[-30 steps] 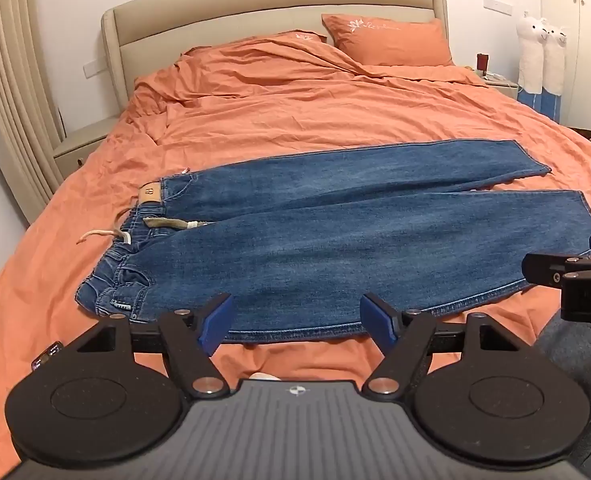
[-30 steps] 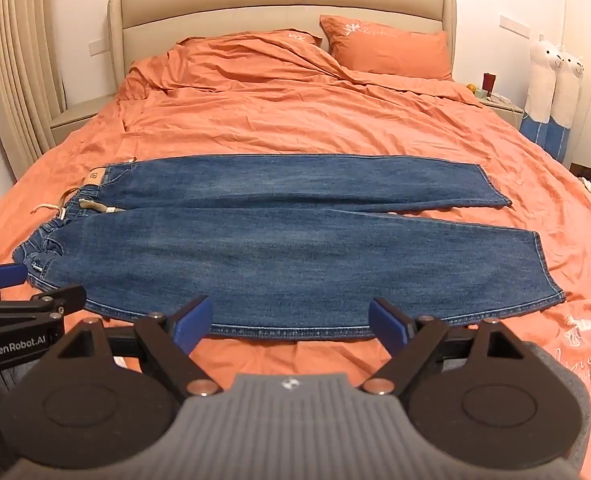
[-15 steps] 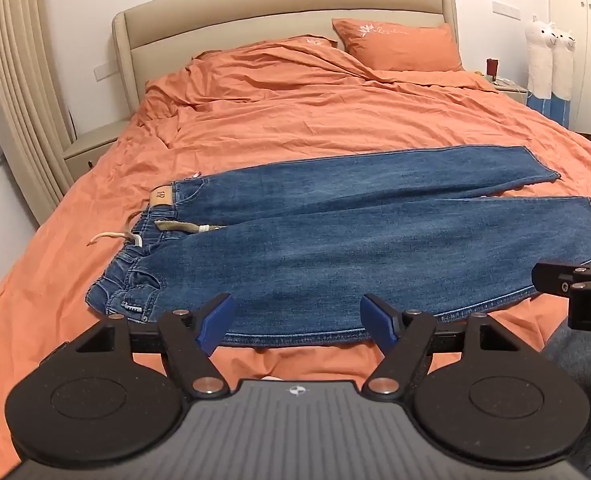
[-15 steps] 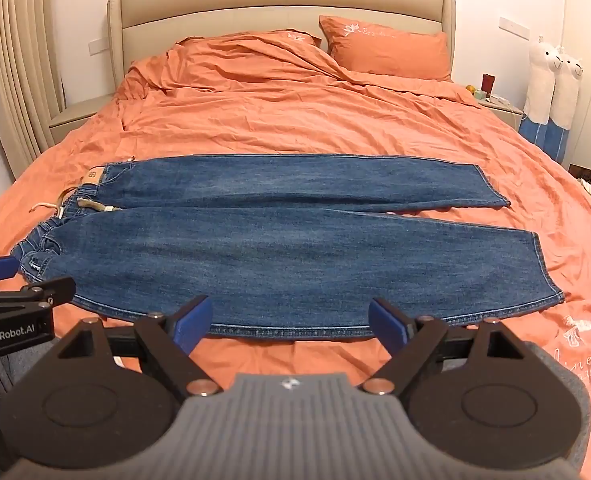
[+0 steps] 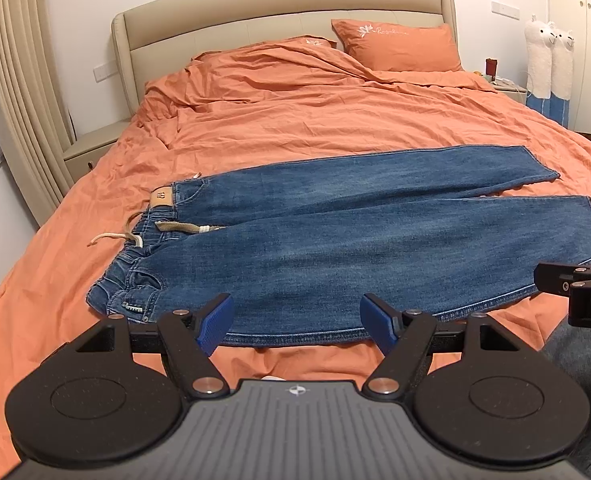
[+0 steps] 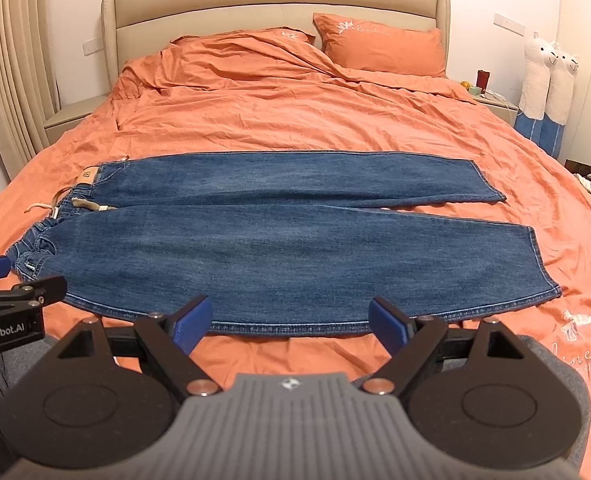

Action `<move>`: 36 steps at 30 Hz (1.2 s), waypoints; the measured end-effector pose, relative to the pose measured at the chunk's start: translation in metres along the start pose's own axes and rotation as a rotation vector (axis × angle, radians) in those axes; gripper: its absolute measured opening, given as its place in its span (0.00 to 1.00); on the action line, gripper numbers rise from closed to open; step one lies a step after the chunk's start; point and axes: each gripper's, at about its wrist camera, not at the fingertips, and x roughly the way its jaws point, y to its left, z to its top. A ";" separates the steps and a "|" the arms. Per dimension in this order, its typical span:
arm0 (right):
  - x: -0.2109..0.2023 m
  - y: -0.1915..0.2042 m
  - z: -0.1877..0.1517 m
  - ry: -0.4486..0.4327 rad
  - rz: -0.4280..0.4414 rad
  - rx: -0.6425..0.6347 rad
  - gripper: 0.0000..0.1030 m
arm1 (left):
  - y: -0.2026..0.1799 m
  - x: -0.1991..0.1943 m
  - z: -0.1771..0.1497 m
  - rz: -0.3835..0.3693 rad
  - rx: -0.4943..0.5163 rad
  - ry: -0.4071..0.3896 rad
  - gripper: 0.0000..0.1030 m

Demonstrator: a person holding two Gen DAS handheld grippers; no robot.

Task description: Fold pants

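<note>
— Orange sheets point(image 6: 295, 120) cover the big bed, right?

— Yes. An orange pillow point(image 6: 379, 46) leans on the tan headboard point(image 6: 271, 4). Two white toy llamas point(image 6: 549, 80) stand by the wall on the right.

— Where are the pants?

— The blue jeans point(image 6: 279, 248) lie flat across the bed. The waist is on the left, with a tan cord point(image 5: 113, 237) poking out. The leg ends are on the right. One leg lies farther up the bed, one nearer.

— What about the grippers?

— The left gripper point(image 5: 297, 322) hangs over the near edge of the jeans, closer to the waist. Its blue fingers point(image 5: 215, 322) are wide apart and hold nothing. The right gripper point(image 6: 291, 322) hangs over the near edge too, more to the right. Its fingers point(image 6: 389, 326) are also wide apart, with nothing in them.
</note>
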 end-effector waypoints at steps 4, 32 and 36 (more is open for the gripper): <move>0.000 -0.001 0.000 -0.001 -0.002 0.003 0.79 | 0.000 0.000 0.000 0.000 0.002 0.001 0.82; 0.000 -0.001 -0.003 0.002 -0.006 0.005 0.79 | 0.000 -0.004 0.001 0.000 -0.003 -0.003 0.82; 0.000 -0.002 -0.004 0.005 -0.008 0.003 0.79 | 0.000 -0.004 0.000 0.002 -0.002 -0.003 0.82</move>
